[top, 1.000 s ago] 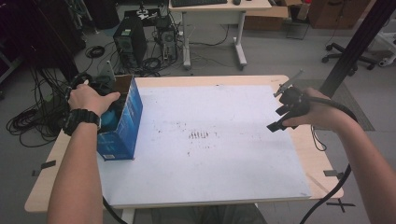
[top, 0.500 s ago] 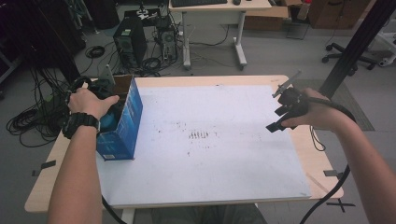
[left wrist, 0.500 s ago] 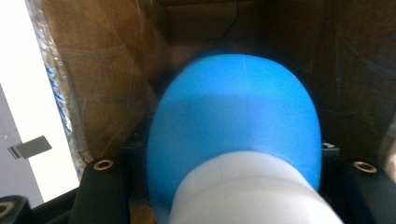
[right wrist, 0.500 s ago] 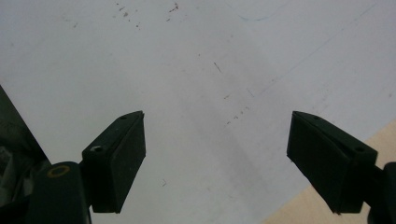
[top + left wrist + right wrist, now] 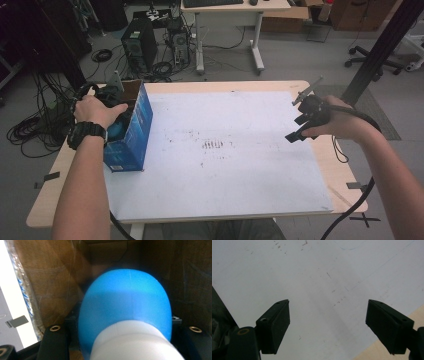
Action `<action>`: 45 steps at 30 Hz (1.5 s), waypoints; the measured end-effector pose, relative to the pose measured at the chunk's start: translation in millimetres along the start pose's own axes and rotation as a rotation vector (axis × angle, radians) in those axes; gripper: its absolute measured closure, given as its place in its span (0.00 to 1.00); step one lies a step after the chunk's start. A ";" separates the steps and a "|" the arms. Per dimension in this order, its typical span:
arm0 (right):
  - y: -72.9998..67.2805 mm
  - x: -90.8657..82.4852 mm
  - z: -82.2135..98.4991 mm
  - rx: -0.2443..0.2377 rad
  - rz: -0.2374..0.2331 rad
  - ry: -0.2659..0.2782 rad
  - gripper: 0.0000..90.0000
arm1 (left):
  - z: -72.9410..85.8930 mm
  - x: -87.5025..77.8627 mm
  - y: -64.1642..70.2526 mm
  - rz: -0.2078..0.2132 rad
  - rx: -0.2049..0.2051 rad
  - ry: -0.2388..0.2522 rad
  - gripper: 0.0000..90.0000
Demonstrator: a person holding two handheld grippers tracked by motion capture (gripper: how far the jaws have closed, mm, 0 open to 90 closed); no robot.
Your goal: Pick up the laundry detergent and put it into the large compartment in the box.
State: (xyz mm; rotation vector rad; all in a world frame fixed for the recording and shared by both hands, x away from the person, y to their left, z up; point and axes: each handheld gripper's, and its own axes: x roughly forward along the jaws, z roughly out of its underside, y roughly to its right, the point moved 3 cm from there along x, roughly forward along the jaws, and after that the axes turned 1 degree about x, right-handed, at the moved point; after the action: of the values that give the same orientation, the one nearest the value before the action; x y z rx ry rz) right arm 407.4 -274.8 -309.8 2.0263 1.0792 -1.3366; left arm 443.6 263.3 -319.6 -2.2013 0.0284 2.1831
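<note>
A blue cardboard box [image 5: 135,132] with an open top stands at the left edge of the table. My left gripper [image 5: 115,120] reaches down into it, mostly covered by the hand. In the left gripper view a rounded blue object with a white end [image 5: 125,312] sits between the jaws of the left gripper [image 5: 125,328], with the brown inner walls of the box [image 5: 50,285] around it. The jaws press on both its sides. My right gripper [image 5: 296,129] hovers over the right part of the white sheet [image 5: 225,165]. The right gripper [image 5: 328,325] is open with nothing between its jaws.
The white sheet [image 5: 312,277] covers most of the wooden table [image 5: 345,175] and carries faint marks near its middle [image 5: 215,145]. A cable [image 5: 350,205] trails from the right gripper off the table's right edge. Beyond the table stand computer towers [image 5: 137,42] and a desk [image 5: 235,10].
The left hand has shifted very slightly at the box. The right gripper has stayed where it was, still open.
</note>
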 end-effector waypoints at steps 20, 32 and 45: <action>-0.4 1.3 1.6 0.003 -0.004 0.000 0.22 | 1.7 1.9 0.8 -0.003 0.008 -0.011 0.35; -0.7 1.3 1.8 -0.001 -0.004 0.002 0.22 | 3.0 -0.3 1.6 -0.011 0.002 0.004 0.32; -1.1 1.7 1.6 -0.006 -0.004 0.003 0.22 | 5.7 -17.1 3.5 -0.033 -0.005 0.021 0.32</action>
State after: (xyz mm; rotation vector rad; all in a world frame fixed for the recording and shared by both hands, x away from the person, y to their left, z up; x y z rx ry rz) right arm 406.0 -274.8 -312.0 2.0237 1.0884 -1.3312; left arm 437.6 259.8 -302.6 -2.2114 -0.0128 2.1453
